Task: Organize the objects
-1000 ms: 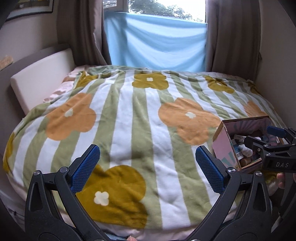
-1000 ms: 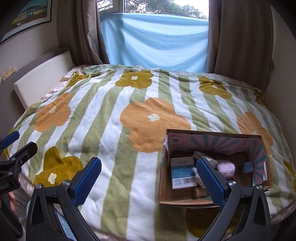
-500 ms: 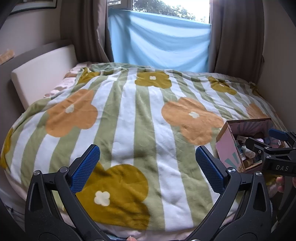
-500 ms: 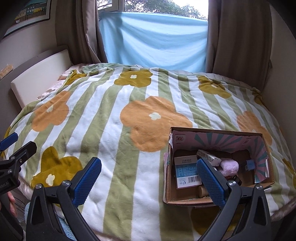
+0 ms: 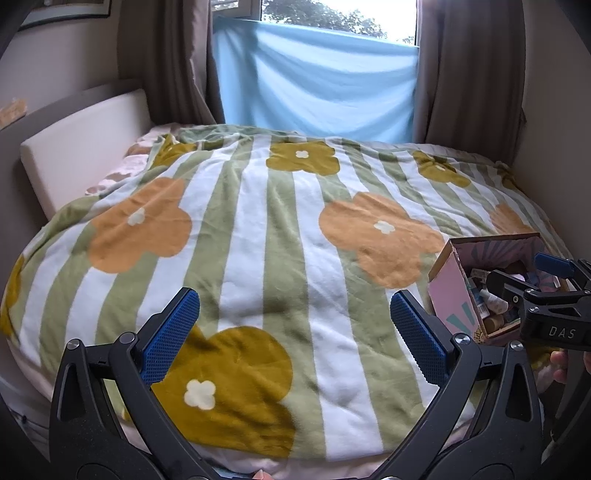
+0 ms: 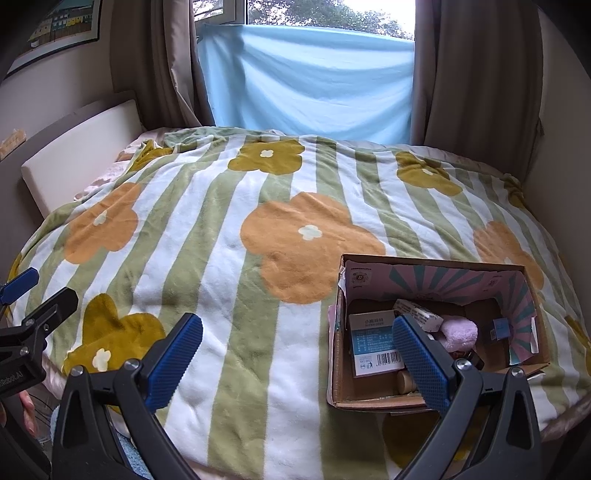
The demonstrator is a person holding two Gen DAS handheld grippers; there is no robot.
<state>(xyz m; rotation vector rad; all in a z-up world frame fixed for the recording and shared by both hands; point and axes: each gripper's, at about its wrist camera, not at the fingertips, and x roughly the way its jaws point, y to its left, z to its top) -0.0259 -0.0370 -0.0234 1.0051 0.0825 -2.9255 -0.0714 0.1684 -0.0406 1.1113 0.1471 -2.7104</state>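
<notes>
since a second ago: both views have lifted and pulled back a little, so we see more of the window; in the right wrist view the cardboard box [image 6: 436,332] now sits a touch lower and further right in the frame, and its contents show more fully.
left tongs [image 5: 295,332]: we hold them spread wide over the near edge of the bed, blue pads [image 5: 170,334] well apart, nothing between them.
right tongs [image 6: 299,362]: also spread wide and holding nothing; the right-hand pad [image 6: 421,363] overlaps the box in the picture, but we cannot tell whether it touches it.
box position: lower right of the right wrist view, resting on the blanket [image 6: 221,258] near the bed's front edge; in the left wrist view it shows at the right margin, partly behind the right tongs.
box contents: a white and blue carton [image 6: 373,341] lying flat on the left side, a white tube [image 6: 419,314] tilted across the middle, a pink fluffy thing [image 6: 460,332] beside the tube, a small blue-labelled item [image 6: 500,328] against the right wall, a tan round piece [image 6: 406,380] by the near wall; other items are too hidden to name.
blanket: green and white stripes with orange and mustard flowers, covering the whole bed.
upper frame: a light blue cloth [image 6: 310,81] hangs across the window between brown curtains [image 6: 480,74].
left edge: a cream headboard cushion [image 6: 77,147] runs along the bed, with a framed picture [image 6: 55,29] on the wall above it at upper left.
</notes>
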